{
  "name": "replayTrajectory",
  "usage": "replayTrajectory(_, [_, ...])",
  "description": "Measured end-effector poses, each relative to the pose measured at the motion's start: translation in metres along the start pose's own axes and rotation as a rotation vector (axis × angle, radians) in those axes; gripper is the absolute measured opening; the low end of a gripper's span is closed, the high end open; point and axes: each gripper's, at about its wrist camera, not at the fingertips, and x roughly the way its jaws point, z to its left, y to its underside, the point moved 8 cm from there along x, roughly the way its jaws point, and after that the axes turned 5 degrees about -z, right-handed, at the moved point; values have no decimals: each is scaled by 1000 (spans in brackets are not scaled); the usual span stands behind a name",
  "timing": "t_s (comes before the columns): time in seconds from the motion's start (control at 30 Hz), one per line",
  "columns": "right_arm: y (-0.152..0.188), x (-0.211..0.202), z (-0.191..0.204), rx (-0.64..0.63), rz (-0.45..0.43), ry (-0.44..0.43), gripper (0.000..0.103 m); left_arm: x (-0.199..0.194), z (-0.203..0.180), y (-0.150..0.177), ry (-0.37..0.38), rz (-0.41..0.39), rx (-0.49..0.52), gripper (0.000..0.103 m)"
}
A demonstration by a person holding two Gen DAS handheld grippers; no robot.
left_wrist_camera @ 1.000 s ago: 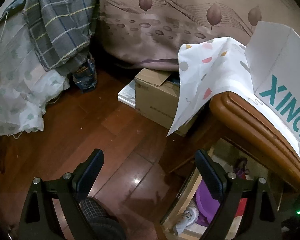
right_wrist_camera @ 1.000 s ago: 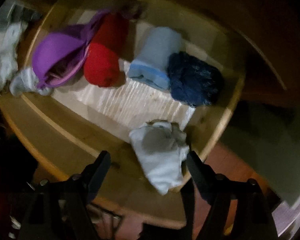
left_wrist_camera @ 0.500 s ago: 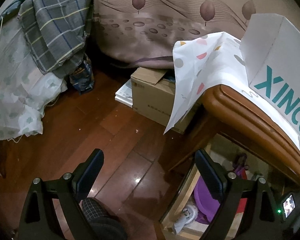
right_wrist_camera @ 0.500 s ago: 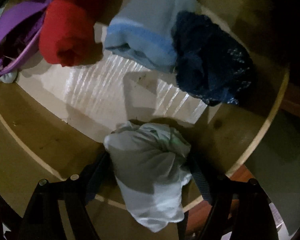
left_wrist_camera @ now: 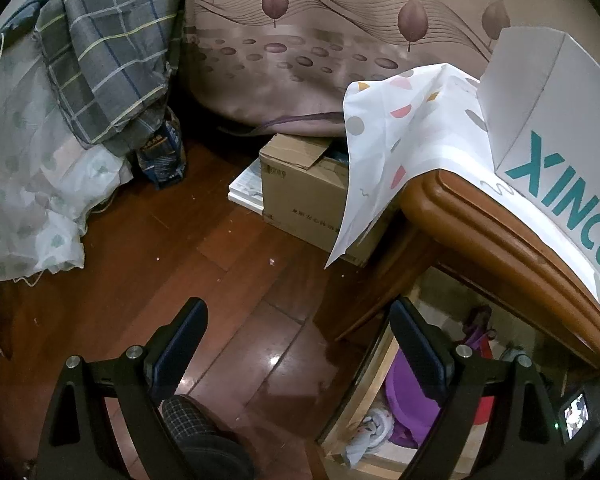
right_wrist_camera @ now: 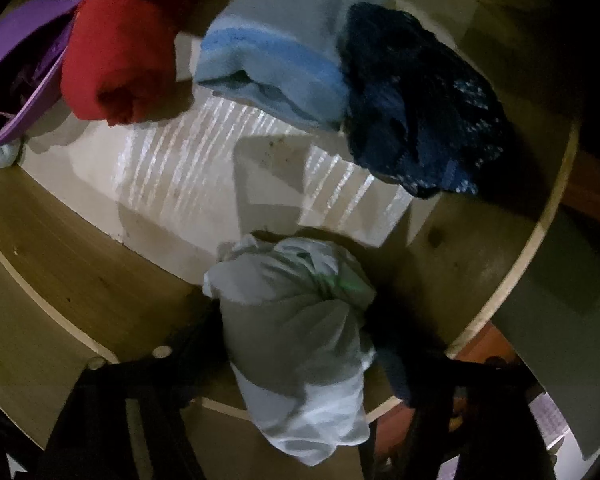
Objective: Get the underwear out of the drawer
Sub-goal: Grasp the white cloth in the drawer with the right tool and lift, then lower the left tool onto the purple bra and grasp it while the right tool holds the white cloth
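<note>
In the right wrist view the open wooden drawer (right_wrist_camera: 516, 264) holds rolled underwear: a red roll (right_wrist_camera: 116, 52), a light blue roll (right_wrist_camera: 276, 52), a dark blue one (right_wrist_camera: 416, 100) and a purple piece (right_wrist_camera: 16, 60). My right gripper (right_wrist_camera: 300, 340) is closed around a white bundle of underwear (right_wrist_camera: 296, 332) over the drawer's front edge. My left gripper (left_wrist_camera: 296, 344) is open and empty above the wooden floor, left of the drawer (left_wrist_camera: 364, 364).
A cardboard box (left_wrist_camera: 304, 192) and a white dotted cloth (left_wrist_camera: 400, 148) stand by the wooden cabinet (left_wrist_camera: 488, 224). A white printed box (left_wrist_camera: 556, 120) sits on top. Bedding (left_wrist_camera: 100, 52) hangs at the left.
My right gripper moved down into the drawer and closed on the white bundle. The left gripper drifted slightly and stayed open.
</note>
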Motion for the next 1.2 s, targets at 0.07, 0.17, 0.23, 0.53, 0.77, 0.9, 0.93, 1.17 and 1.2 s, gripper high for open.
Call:
replayTrajectory(0.07, [3,-3,-1,10,-39,9,58,0,-1,0,5,1,-4,91])
replayTrajectory(0.17, [11,-10,1,15,-115,34,50,-1,-3,1,5,-1,3,91])
replayTrajectory(0.23, [13,-18,-1,46,-177,35,48,0,-4,1,3,-1,6,91])
replayTrajectory(0.53, [27,-72,-8,254,-619,-80,47,-2,-13,3,1,-9,47,91])
replayTrajectory(0.77, [41,-107,-31,368,-835,-100,47,5,-33,17,39,35,101,91])
replayTrajectory(0.9, [45,-124,-31,376,-877,-141,47,8,-55,33,136,101,121,91])
replayTrajectory(0.93, [43,-119,-30,388,-874,-165,47,9,-61,38,160,125,127,91])
replayTrajectory(1.17, [52,-100,-33,413,-863,-210,47,7,-105,76,248,209,229,91])
replayTrajectory(1.2, [57,-103,-37,427,-877,-213,47,7,-110,83,257,222,240,91])
